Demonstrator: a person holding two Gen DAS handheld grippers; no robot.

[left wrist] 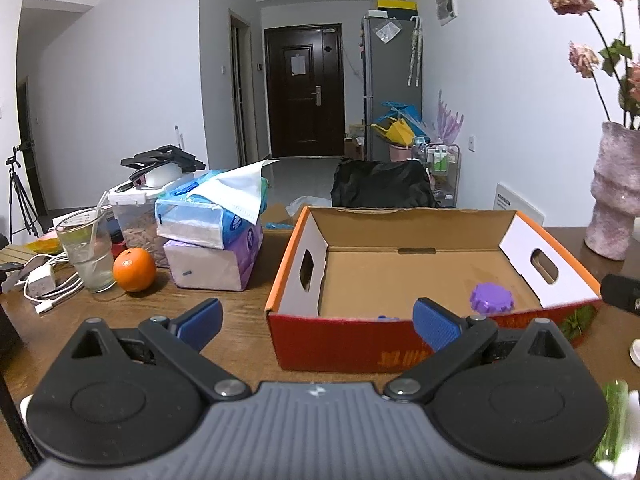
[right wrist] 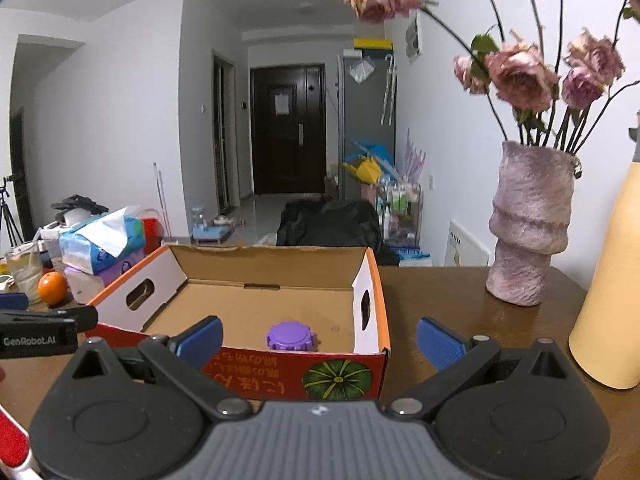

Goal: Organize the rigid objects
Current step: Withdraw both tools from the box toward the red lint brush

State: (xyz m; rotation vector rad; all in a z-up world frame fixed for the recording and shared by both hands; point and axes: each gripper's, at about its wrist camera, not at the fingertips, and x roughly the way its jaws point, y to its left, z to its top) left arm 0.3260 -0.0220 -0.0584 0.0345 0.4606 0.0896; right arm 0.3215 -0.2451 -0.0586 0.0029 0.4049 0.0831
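An open cardboard box (left wrist: pixel 376 344) with a red front and orange rim stands on the wooden table; it also shows in the right wrist view (right wrist: pixel 280 372). A purple gear-shaped lid (left wrist: pixel 493 298) lies inside it, also seen from the right wrist (right wrist: pixel 291 336). A small blue object (left wrist: pixel 386 317) peeks over the front wall. My left gripper (left wrist: pixel 318 322) is open and empty, in front of the box's left front corner. My right gripper (right wrist: pixel 319 342) is open and empty, in front of the box's right front corner. The left gripper's side (right wrist: pixel 44 330) shows at the left of the right wrist view.
Left of the box are tissue packs (left wrist: pixel 212 240), an orange (left wrist: pixel 134 270), a plastic cup (left wrist: pixel 89 254), a white charger with cables (left wrist: pixel 40 284). A pink vase of dried roses (right wrist: pixel 528 228) and a tall yellow bottle (right wrist: pixel 612 288) stand right of it. A green glass object (left wrist: pixel 614 420) is near right.
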